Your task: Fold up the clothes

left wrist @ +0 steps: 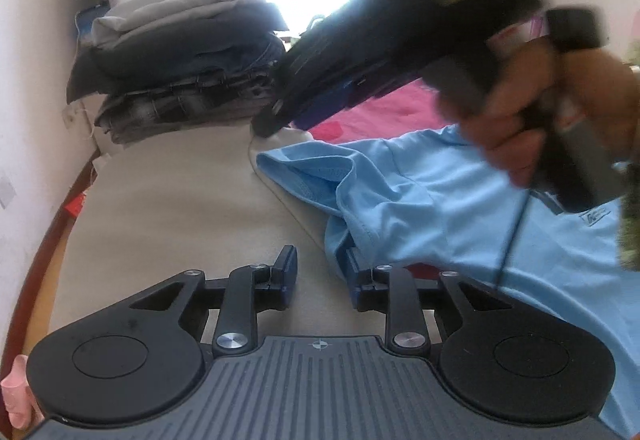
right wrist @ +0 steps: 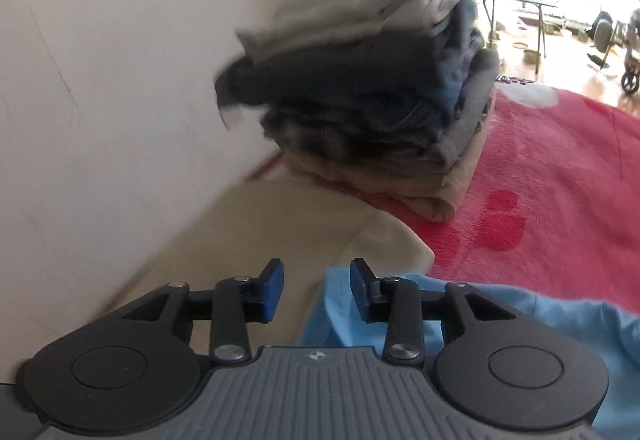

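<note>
Bed surface: pink blanket [right wrist: 560, 176] with darker red marks covers the far and right part; a beige sheet [left wrist: 168, 208] covers the near left part, up to a pale wall.
Folded stack: pile of folded clothes [left wrist: 180, 52] at the far end of the beige sheet, beside the wall; light grey garment on top, dark grey and blue below, plaid and tan at the base. Blurred in the right wrist view [right wrist: 368, 80].
Light blue shirt [left wrist: 460, 200]: lies spread across the sheet and blanket, right of centre, unfolded; sleeve opening turned toward the stack, edge rumpled.
Hand [left wrist: 532, 108]: grips the handle of the right gripper, above the shirt; motion-blurred.
Right gripper [right wrist: 316, 290]: jaws apart, nothing pinched; shirt edge lies beneath the right finger, beige sheet under the left.
Left gripper [left wrist: 320, 272]: jaws parted, released; right finger sits at the shirt's near edge, fabric touching its outer side, none between the pads; left finger over bare sheet.
</note>
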`<state>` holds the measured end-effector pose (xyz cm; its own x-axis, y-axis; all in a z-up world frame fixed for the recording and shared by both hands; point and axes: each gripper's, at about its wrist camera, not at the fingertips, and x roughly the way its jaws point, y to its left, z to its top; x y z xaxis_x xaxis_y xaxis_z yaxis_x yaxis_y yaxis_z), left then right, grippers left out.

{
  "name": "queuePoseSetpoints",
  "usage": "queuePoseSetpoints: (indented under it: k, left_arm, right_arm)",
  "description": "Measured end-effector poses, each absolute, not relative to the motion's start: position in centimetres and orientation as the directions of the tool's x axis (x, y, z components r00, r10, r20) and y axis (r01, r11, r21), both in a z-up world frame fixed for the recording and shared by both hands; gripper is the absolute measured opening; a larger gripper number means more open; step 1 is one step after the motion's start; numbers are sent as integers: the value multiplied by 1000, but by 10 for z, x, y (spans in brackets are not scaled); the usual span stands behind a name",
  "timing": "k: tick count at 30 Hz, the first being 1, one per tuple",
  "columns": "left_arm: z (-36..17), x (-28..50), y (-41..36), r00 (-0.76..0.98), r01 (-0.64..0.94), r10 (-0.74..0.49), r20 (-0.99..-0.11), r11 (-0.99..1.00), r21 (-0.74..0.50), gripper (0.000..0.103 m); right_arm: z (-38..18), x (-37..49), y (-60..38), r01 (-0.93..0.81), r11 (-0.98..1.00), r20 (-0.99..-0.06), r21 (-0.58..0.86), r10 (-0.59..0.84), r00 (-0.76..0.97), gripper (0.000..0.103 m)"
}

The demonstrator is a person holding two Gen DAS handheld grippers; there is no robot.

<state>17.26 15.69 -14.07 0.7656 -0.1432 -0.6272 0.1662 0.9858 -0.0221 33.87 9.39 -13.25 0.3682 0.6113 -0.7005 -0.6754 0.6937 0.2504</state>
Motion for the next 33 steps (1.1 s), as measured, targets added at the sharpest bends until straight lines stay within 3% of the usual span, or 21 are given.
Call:
queuePoseSetpoints:
  k: [2,3,4,6,8,14,21,26,27,28,30,33]
  left_arm:
    - [-143,174,158,764,168,-148,-628,985,-29,29]
    - [-145,175,157,761,166,-146,-632,986,-27,29]
    - [-147,176,157,763,163,-143,-630,986,-26,28]
    - [-150,177,158,764,154,-138,-630,988,-29,26]
    - [-150,178,159,762,143,-135,-634,989,-40,11]
    - [-147,184,176,718,110,-190,-669,981,-160,1]
    - [-148,191,194,670,71,-271,-691,950,-304,0]
    - [-147,193,197,661,63,-292,-692,940,-336,0]
    - [-147,193,198,659,62,-295,-692,938,-340,0]
    - [-147,194,199,659,60,-297,-691,937,-345,0]
    - [-147,196,204,656,52,-302,-692,932,-358,0]
    - [-146,197,208,655,37,-302,-693,928,-370,0]
  right_arm:
    - [-143,342,107,-673,709,-736,211,569,367,34]
    - [-148,344,108,-666,716,-748,209,555,363,17]
    - [-151,345,107,-656,724,-747,214,554,368,5]
    - [-149,345,98,-630,734,-707,253,585,398,4]
    - [-141,344,83,-603,727,-628,328,645,436,4]
    - [-143,355,69,-535,692,-472,484,722,507,4]
    - [-178,368,94,-529,695,-491,487,718,492,4]
    - [-198,378,103,-490,709,-568,508,703,428,7]
    - [-195,380,103,-482,701,-568,526,711,415,14]
    - [-192,383,102,-473,689,-565,550,723,397,29]
    - [-184,385,99,-460,663,-539,590,748,387,43]
    - [-170,387,99,-465,654,-519,596,756,399,48]
